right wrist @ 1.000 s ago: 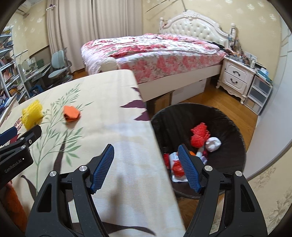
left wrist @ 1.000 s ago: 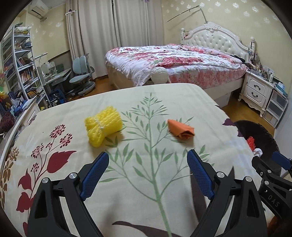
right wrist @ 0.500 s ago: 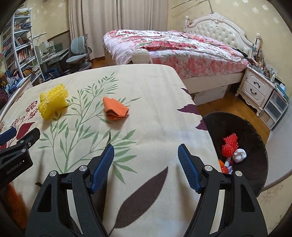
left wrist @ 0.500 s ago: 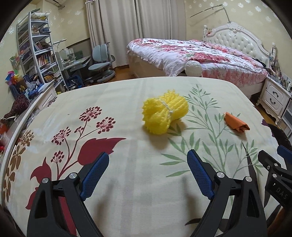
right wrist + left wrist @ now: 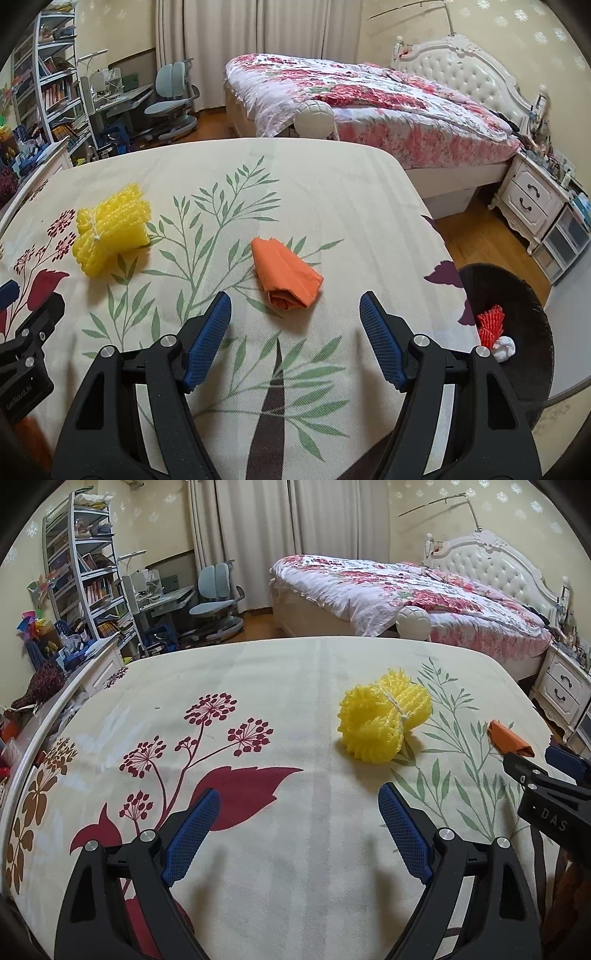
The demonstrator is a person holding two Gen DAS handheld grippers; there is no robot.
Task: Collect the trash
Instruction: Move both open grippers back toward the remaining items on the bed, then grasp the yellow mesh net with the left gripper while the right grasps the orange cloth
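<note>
A yellow foam net bundle (image 5: 384,718) lies on the floral tablecloth (image 5: 280,686), ahead and right of my open, empty left gripper (image 5: 299,829). It also shows in the right wrist view (image 5: 110,232). A folded orange paper wad (image 5: 286,277) lies just ahead of my open, empty right gripper (image 5: 295,338), between the lines of its fingers. The wad's edge shows in the left wrist view (image 5: 508,738), with the right gripper's body beside it. A dark trash bin (image 5: 517,332) stands on the floor beyond the table's right edge, holding red netting (image 5: 489,325) and white paper.
The table's right edge (image 5: 436,236) drops to wooden floor. A bed (image 5: 369,96) and white nightstand (image 5: 532,199) stand behind. Shelves (image 5: 81,583), a desk and chair (image 5: 218,594) are at the back left. The left gripper's body (image 5: 26,354) sits at the right view's left edge.
The right gripper has swung left from over the bin to face the orange wad. The left gripper has turned left, so the yellow bundle and the wad now lie further right.
</note>
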